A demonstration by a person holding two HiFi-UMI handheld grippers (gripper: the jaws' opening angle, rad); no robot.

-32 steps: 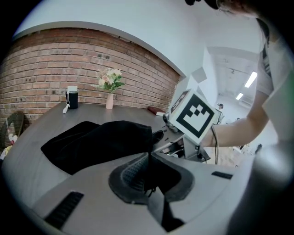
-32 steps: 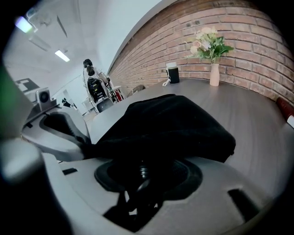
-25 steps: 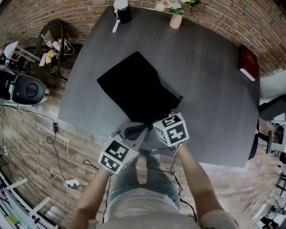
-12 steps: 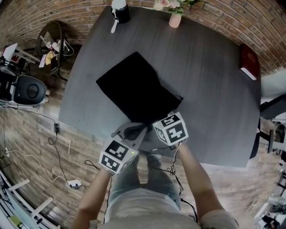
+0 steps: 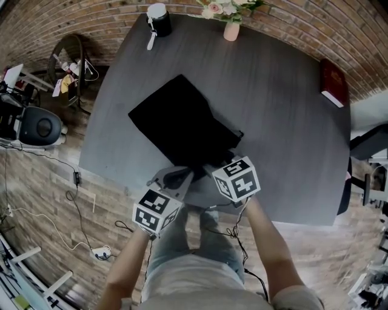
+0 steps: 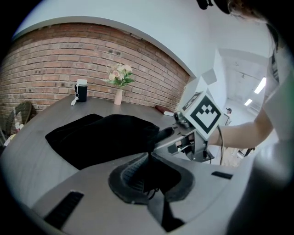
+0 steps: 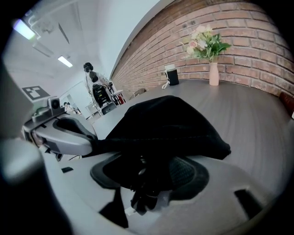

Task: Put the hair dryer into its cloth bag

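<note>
At the near edge of the dark grey table (image 5: 285,121), the black cloth bag (image 5: 182,124) lies with its mouth end toward the person and its closed end pointing to the far left corner. The bag swells upward close to the mouth; the cloth hides whatever fills it. The left gripper (image 5: 177,175) meets the mouth at the table's near edge, its jaws clamped together on a fold of the bag's cloth. The right gripper (image 5: 211,167) is just beside it on the same end of the bag. Its jaws are opening, with black cloth and a dangling drawstring hanging between them, and one ribbed pad stands bare. A pink vase of flowers (image 5: 231,29) stands at the far edge, and a black canister with a white top (image 5: 159,18) at the far left corner. A red book (image 5: 334,83) lies at the right edge.
</note>
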